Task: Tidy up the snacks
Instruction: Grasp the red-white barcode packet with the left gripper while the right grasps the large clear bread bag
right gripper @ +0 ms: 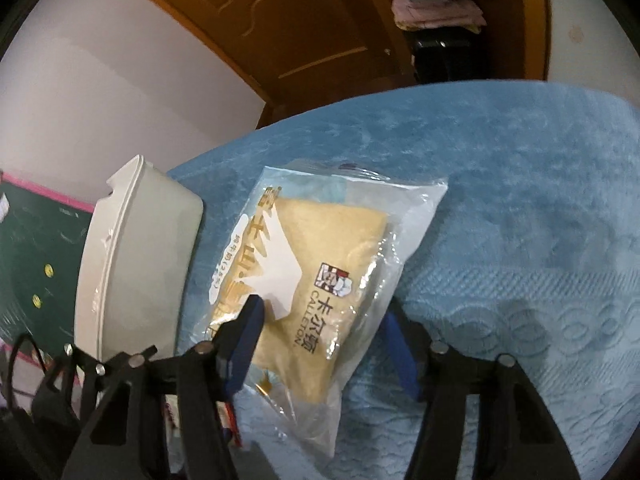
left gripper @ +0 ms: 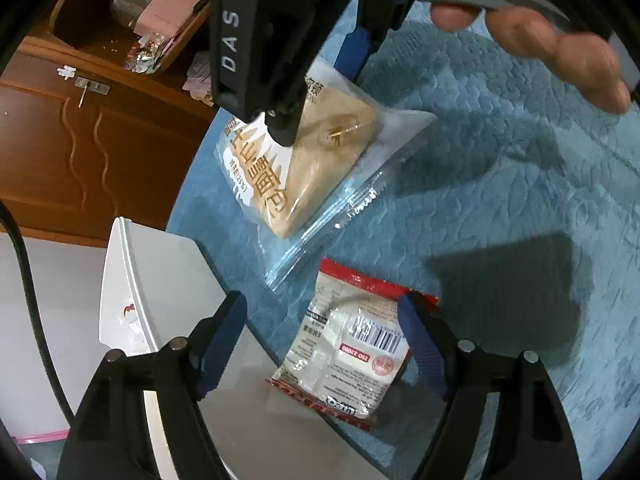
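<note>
A white bin (left gripper: pixel 160 280) sits at the left edge of the blue towel-covered surface (left gripper: pixel 500 208). The left gripper (left gripper: pixel 322 344) hangs over a red-edged snack packet (left gripper: pixel 352 356), its jaws spread: the packet lies flat between them, the right pad at its edge, the left pad clear. Further right, the right gripper (right gripper: pixel 324 344) straddles the near end of a clear bread bag (right gripper: pixel 320 264) lying flat on the towel; its jaws stand apart, and whether the pads press the wrapper I cannot tell.
</note>
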A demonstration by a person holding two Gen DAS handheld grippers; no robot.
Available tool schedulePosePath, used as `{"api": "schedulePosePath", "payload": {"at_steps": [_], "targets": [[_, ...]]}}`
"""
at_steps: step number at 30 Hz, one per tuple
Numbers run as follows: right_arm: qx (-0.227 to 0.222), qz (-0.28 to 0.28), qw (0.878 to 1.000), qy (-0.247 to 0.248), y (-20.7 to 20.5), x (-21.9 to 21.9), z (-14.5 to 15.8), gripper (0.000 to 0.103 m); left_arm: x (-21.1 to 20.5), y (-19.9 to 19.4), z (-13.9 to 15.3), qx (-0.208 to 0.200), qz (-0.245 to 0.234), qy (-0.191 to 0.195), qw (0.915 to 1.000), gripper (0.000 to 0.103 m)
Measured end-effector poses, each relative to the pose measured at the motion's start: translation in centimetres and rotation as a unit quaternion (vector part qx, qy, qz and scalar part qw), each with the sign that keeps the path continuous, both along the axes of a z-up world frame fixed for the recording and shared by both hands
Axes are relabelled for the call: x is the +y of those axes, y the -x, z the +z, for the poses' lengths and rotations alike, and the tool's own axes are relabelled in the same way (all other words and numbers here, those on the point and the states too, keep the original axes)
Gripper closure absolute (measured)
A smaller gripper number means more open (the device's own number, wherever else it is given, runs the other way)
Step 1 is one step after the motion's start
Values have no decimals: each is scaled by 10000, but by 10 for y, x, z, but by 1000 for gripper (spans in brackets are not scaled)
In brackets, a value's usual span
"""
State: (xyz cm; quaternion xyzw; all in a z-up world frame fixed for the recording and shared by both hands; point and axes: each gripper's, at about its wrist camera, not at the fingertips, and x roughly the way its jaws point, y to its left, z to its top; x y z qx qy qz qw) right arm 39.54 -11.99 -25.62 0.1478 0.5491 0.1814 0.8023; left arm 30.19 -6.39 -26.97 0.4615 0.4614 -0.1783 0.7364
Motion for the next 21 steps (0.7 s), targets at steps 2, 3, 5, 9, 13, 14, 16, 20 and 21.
{"api": "schedulePosePath", "payload": {"at_steps": [2,3,5,9,13,14,16,20,21], "targets": [[-41,14,10000,-11,0,0,1,51,0,-5,-1,94,71,-16,9999,26],[-65,23,10000,-26,0,0,1,55,0,-7,-1,121,93,-12,9999,26],[-126,17,9999,-11,1,-1,3,61,1,-11,-1,226,204,-19,9995,26],[-257,51,9996,-75,5,-2,9,73,11,-28,1,585,678,258,9956,26],[-334,9,9993,-163,11,-4,14,79,15,-31,4,899,721,528,9919,48],[-345,-30,9992,-180,14,-6,15,79,16,-32,5,1027,784,657,9894,57],[-326,-95,9993,-178,19,-13,18,80,20,-35,8,1075,898,775,9871,59],[-394,-212,9989,-172,32,-25,25,80,31,-42,14,1103,1180,1008,9817,73],[-413,-249,9987,-181,35,-29,27,81,33,-43,16,1104,1248,1050,9804,74]]}}
